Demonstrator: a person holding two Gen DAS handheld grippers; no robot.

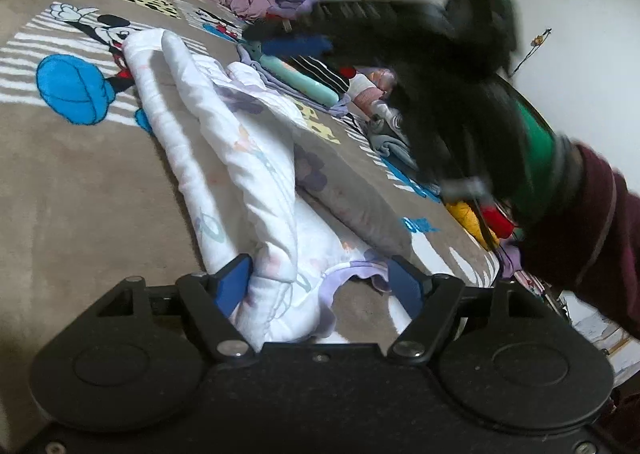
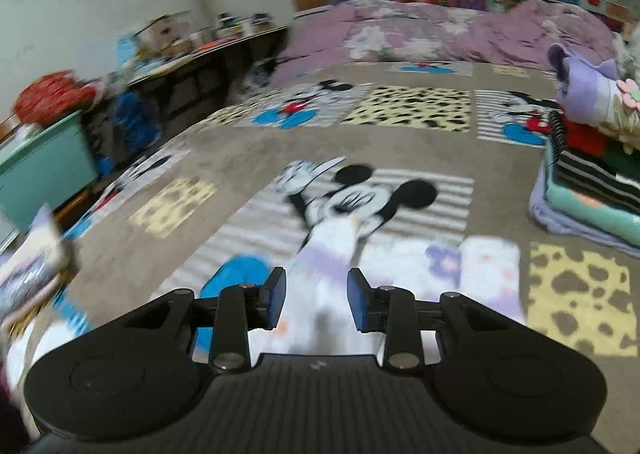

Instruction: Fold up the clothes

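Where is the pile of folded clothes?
The pile of folded clothes sits on the cartoon blanket at the right edge of the right wrist view, below the purple bedding and beyond the white garment.

Bedroom: quilt [image 2: 440,30], cartoon bedspread [image 2: 240,150]

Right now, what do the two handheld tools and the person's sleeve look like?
Both tools are matte black: a wide body with two round discs, hinged linkage arms with silver bolts, and blue pads. The left tool shows this closest. The right tool has a ribbed top, with green on its body. The sleeve is dark maroon.
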